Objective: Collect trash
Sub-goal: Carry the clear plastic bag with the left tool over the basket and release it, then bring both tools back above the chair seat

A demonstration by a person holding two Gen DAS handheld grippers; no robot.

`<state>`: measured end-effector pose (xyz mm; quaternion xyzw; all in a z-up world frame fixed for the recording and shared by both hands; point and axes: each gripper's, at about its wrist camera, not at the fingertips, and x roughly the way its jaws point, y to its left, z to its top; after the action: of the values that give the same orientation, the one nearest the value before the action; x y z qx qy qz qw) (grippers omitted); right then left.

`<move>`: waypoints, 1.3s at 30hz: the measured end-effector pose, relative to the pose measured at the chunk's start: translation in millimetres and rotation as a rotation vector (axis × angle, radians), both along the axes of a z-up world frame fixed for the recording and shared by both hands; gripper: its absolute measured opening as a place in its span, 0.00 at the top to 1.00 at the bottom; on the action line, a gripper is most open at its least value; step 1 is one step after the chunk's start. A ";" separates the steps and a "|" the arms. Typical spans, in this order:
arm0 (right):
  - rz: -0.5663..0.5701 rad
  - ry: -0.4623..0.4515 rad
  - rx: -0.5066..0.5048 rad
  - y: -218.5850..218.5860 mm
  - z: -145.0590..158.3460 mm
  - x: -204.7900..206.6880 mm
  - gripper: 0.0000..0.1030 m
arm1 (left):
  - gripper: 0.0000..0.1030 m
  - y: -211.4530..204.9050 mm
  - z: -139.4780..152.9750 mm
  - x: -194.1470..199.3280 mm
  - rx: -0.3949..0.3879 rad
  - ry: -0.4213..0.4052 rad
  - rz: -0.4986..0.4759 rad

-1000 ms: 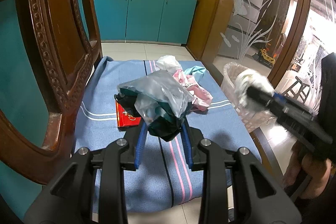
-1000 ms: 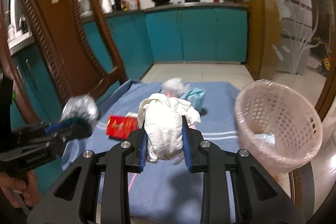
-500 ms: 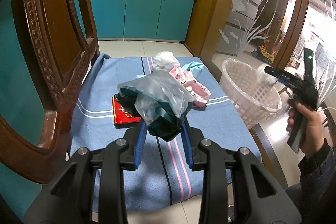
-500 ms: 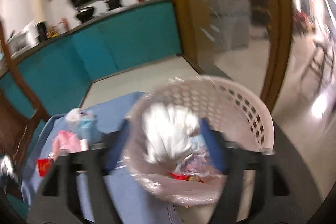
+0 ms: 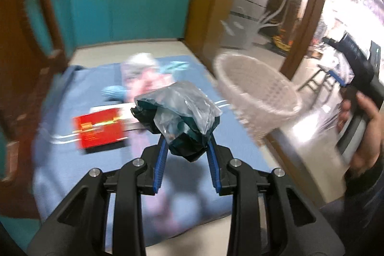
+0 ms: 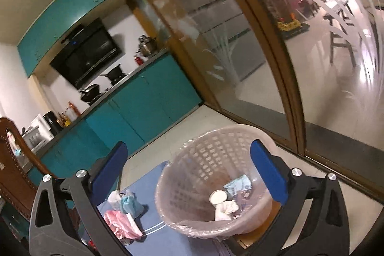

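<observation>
My left gripper is shut on a crumpled clear and dark plastic bag, held above the blue cloth. A pink lattice trash basket stands to its right. My right gripper is open and empty above that basket, which holds white tissue and other scraps. On the cloth lie a red packet, a pink wrapper and pale blue and white scraps. The right gripper also shows at the right edge of the left wrist view.
A carved wooden chair back stands at the left. A glass partition with a wood frame rises just behind the basket. Teal kitchen cabinets are at the back.
My right gripper has opened and the white tissue wad has dropped into the basket. My left gripper has swung right toward the basket with the plastic bag.
</observation>
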<state>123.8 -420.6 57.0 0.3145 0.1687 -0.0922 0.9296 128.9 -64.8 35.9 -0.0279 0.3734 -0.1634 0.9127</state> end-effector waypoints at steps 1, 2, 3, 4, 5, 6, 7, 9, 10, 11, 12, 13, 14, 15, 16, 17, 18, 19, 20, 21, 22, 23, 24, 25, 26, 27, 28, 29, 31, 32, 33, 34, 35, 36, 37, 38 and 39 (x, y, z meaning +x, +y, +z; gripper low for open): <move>-0.006 0.000 0.011 -3.3 -2.1 -0.7 0.03 | 0.69 -20.5 3.5 9.8 0.010 -0.002 -0.030; -0.015 -0.001 0.015 -5.3 -3.5 -3.1 0.03 | 0.69 -41.3 8.2 18.5 0.027 -0.017 -0.057; -0.028 -0.006 0.015 -8.4 -3.0 -5.6 0.03 | 0.69 -67.5 15.1 31.4 0.029 -0.031 -0.098; -0.040 -0.012 0.014 -12.1 -2.3 -8.6 0.03 | 0.68 -83.9 19.1 40.6 0.015 -0.031 -0.126; -0.044 -0.019 0.019 -17.2 -2.2 -11.7 0.03 | 0.65 -103.0 23.3 52.0 -0.008 -0.025 -0.160; -0.044 -0.022 0.022 -17.5 -2.2 -13.5 0.03 | 0.57 -122.2 27.0 64.0 -0.028 -0.022 -0.191; -0.044 -0.021 0.025 -18.5 -2.8 -14.0 0.03 | 0.47 -144.9 30.1 76.5 -0.026 -0.041 -0.228; -0.034 -0.012 0.026 -20.4 -4.1 -13.7 0.03 | 0.13 -169.8 28.6 90.6 0.029 -0.077 -0.233; -0.027 -0.005 0.028 -20.3 -5.2 -13.0 0.03 | 0.13 -175.6 25.3 97.5 0.055 -0.074 -0.210; -0.020 -0.001 0.030 -19.7 -4.7 -13.2 0.03 | 0.13 -174.7 22.3 100.2 0.062 -0.057 -0.195; -0.004 0.006 0.028 -17.4 -4.7 -12.0 0.03 | 0.13 -164.8 19.2 99.2 0.050 -0.033 -0.169; 0.012 0.012 0.019 -13.2 -4.1 -10.1 0.03 | 0.13 -154.7 17.2 94.6 0.033 -0.027 -0.154; 0.028 0.022 0.007 -9.0 -3.8 -8.6 0.03 | 0.13 -140.8 16.0 88.7 0.026 -0.028 -0.137; 0.051 0.041 -0.013 -1.2 -3.9 -5.2 0.03 | 0.13 -120.2 14.7 78.6 0.039 -0.035 -0.106; 0.073 0.052 -0.027 6.6 -4.3 -2.9 0.03 | 0.13 -104.8 13.9 69.8 0.053 -0.041 -0.081; 0.095 0.060 -0.036 13.9 -4.1 -0.6 0.03 | 0.13 -87.3 13.7 59.8 0.071 -0.052 -0.053; 0.129 0.072 -0.054 25.7 -3.2 1.1 0.03 | 0.12 -66.6 14.5 48.8 0.095 -0.067 -0.015; 0.156 0.078 -0.071 36.4 -1.6 2.6 0.03 | 0.12 -45.7 15.8 37.4 0.115 -0.079 0.025; 0.202 0.084 -0.100 54.2 -0.5 3.5 0.03 | 0.11 -27.8 16.9 26.1 0.128 -0.086 0.059; 0.239 0.089 -0.123 67.7 0.4 3.7 0.03 | 0.10 -10.8 18.4 17.6 0.136 -0.092 0.092; 0.284 0.095 -0.149 84.7 0.8 3.7 0.03 | 0.09 9.5 19.4 5.4 0.141 -0.099 0.135; 0.318 0.101 -0.166 98.1 0.9 3.1 0.03 | 0.08 26.2 19.1 -5.0 0.147 -0.102 0.170; 0.370 0.112 -0.190 117.5 -0.1 2.6 0.03 | 0.07 36.5 18.8 -9.4 0.152 -0.108 0.187; 0.424 0.126 -0.215 138.5 -2.4 1.6 0.03 | 0.07 49.4 16.9 -18.9 0.162 -0.124 0.213; 0.473 0.145 -0.245 157.6 -5.2 0.3 0.03 | 0.06 59.7 14.1 -26.0 0.170 -0.134 0.242; 0.508 0.161 -0.273 172.5 -7.2 -0.9 0.03 | 0.06 64.4 13.6 -27.8 0.174 -0.133 0.266; 0.544 0.178 -0.317 191.5 -10.6 -4.0 0.03 | 0.06 72.9 10.3 -30.9 0.163 -0.119 0.301; 0.572 0.188 -0.361 208.4 -13.5 -7.8 0.03 | 0.06 79.3 8.2 -33.7 0.139 -0.109 0.315; 0.604 0.202 -0.421 229.7 -17.4 -11.5 0.03 | 0.06 84.9 6.1 -36.2 0.120 -0.108 0.311; 0.622 0.210 -0.448 239.9 -19.9 -12.5 0.03 | 0.06 84.8 3.7 -33.7 0.134 -0.113 0.316; 0.628 0.213 -0.457 244.7 -20.1 -11.6 0.03 | 0.06 86.7 2.2 -33.5 0.148 -0.115 0.322; 0.626 0.213 -0.459 247.6 -20.2 -11.7 0.03 | 0.06 88.1 0.7 -32.7 0.151 -0.110 0.326; 0.622 0.213 -0.455 249.1 -19.8 -10.9 0.03 | 0.06 89.7 0.1 -32.9 0.142 -0.104 0.323; 0.619 0.213 -0.445 247.6 -19.6 -9.5 0.03 | 0.06 90.7 0.3 -32.4 0.128 -0.097 0.320; 0.615 0.214 -0.431 245.7 -19.3 -8.3 0.03 | 0.06 92.4 1.0 -32.7 0.113 -0.095 0.322; 0.611 0.213 -0.425 244.0 -20.5 -7.6 0.03 | 0.06 93.0 1.9 -32.7 0.104 -0.094 0.322; 0.606 0.212 -0.422 243.9 -21.5 -6.8 0.03 | 0.06 92.5 3.1 -32.9 0.099 -0.094 0.316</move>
<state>117.1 -176.7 35.5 0.0407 0.3267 0.1221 0.9363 96.0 27.7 38.9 -0.0335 0.3289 -0.0002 0.9438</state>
